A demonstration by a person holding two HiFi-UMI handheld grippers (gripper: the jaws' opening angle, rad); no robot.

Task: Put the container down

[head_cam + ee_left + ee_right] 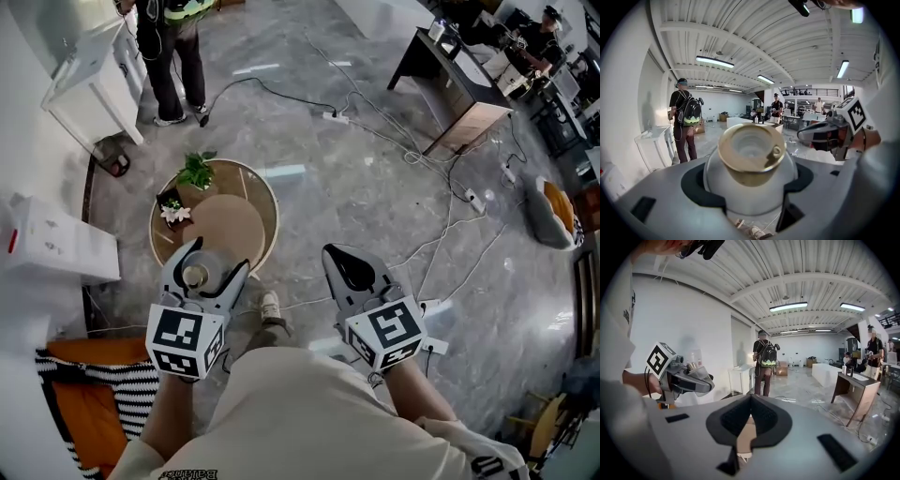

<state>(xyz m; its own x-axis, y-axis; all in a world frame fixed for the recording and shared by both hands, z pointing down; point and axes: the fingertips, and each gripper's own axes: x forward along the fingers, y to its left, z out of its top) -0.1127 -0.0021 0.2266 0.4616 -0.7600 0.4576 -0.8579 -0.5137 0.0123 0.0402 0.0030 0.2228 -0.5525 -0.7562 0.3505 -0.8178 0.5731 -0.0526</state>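
Note:
My left gripper [208,270] is shut on a small clear container [196,276] with a gold rim, held above the near edge of the round wooden table [258,242]. In the left gripper view the container [751,161] fills the gap between the jaws, its gold mouth facing the camera. My right gripper [352,267] hangs to the right of the table over the floor, shut with nothing in it; in its own view the black pads [750,418] meet.
On the table's far side stand a small potted plant [196,172] and a dark box with a flower [172,208]. A person [173,56] stands beyond. Cables [394,141] cross the floor. A white box [52,242] lies left, a desk [455,80] at far right.

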